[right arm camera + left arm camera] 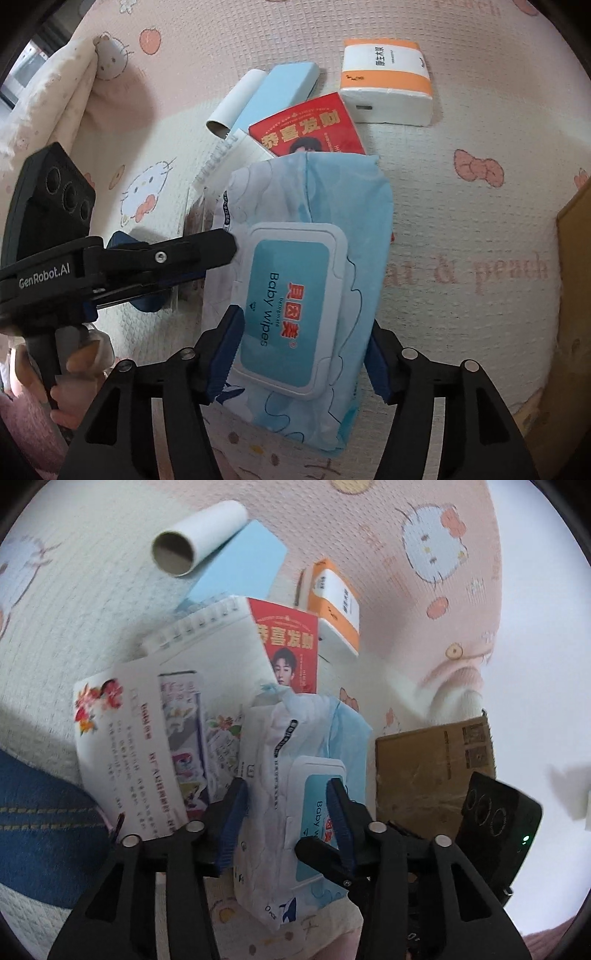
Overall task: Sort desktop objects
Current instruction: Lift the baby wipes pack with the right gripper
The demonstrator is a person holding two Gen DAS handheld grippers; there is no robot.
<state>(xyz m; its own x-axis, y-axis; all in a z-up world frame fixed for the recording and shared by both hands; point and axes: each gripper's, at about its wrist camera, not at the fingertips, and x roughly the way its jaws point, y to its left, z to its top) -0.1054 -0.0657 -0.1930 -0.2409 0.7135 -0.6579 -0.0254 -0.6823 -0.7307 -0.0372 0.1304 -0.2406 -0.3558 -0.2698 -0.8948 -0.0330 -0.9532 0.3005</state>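
Left gripper (286, 794) and right gripper (303, 343) both straddle the blue-and-white baby wipes pack (295, 288), jaws apart. Only left view shows flowered leaflet (140, 746), brown cardboard box (432, 768). Pink cartoon-print quilted cloth (461, 206) underneath.

Your left claw (286, 812) is straddling the baby wipes pack (291, 797), blue pads beside it. Beyond it, a leaflet (136, 738), spiral notebook (214, 646), red card (291, 646) and cardboard tube (195, 539) are lying on the patterned cloth (424, 627).
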